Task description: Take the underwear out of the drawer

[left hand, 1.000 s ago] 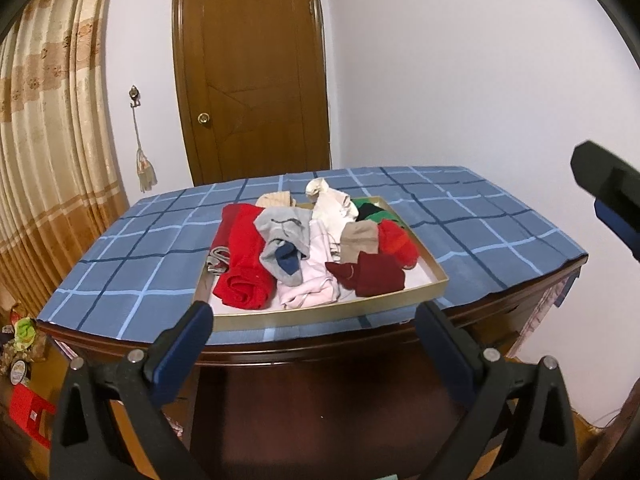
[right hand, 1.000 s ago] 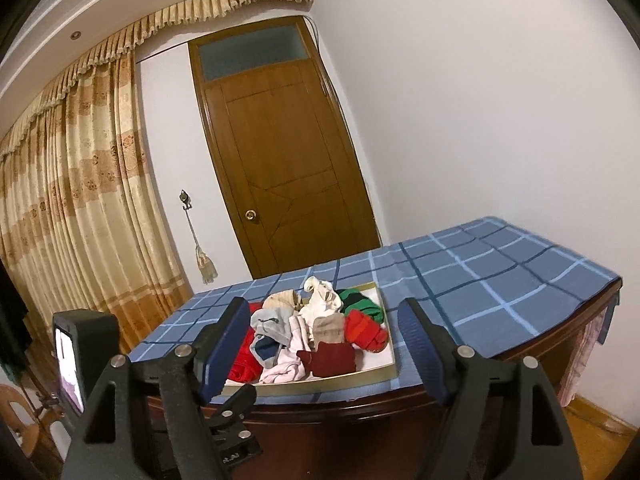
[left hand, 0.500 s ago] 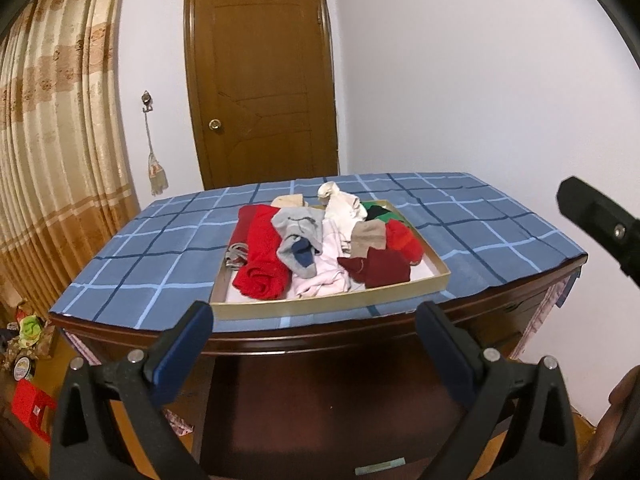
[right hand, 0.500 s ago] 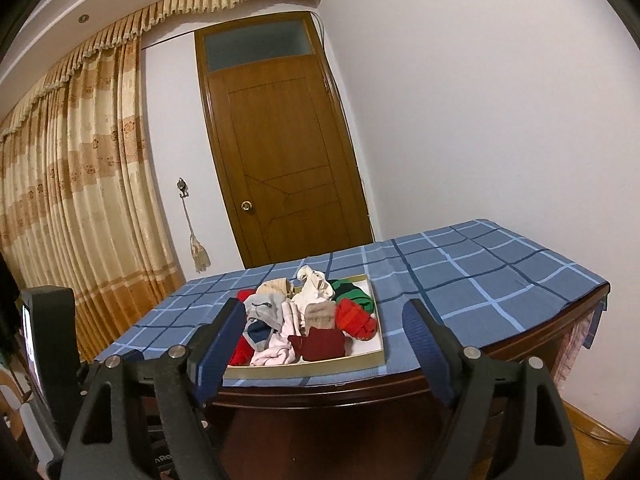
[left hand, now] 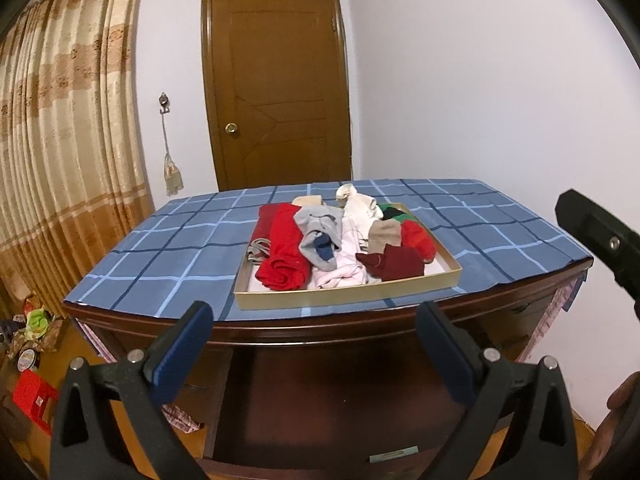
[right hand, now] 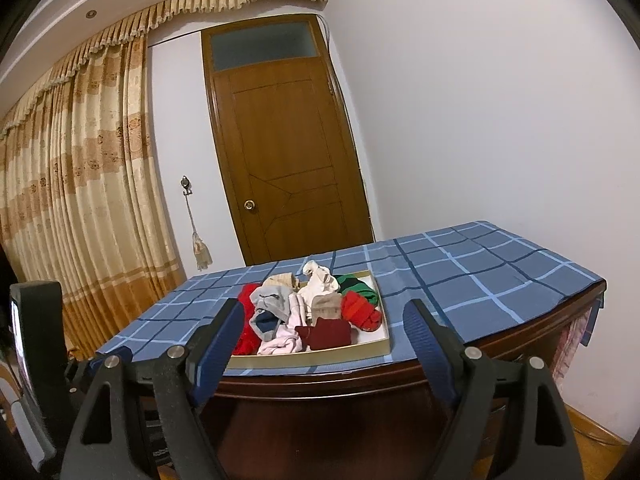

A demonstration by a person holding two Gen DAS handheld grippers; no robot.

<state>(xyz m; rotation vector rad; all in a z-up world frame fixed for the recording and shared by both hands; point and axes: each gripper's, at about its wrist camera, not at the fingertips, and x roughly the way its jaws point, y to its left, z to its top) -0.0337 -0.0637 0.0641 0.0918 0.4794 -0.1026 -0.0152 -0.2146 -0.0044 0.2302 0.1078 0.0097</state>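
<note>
Left wrist view: drawer [left hand: 348, 294] of underwear [left hand: 340, 242] on checked cloth [left hand: 168, 252]; both jaws apart, empty.

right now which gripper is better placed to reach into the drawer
Probably left. The left gripper is open and angled down at the drawer, centred between its fingers. The right gripper, also open, looks more level.

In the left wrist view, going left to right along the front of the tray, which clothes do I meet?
Bright red garment → grey piece with a blue patch → pale pink garment → dark maroon piece, all inside the tray.
</note>
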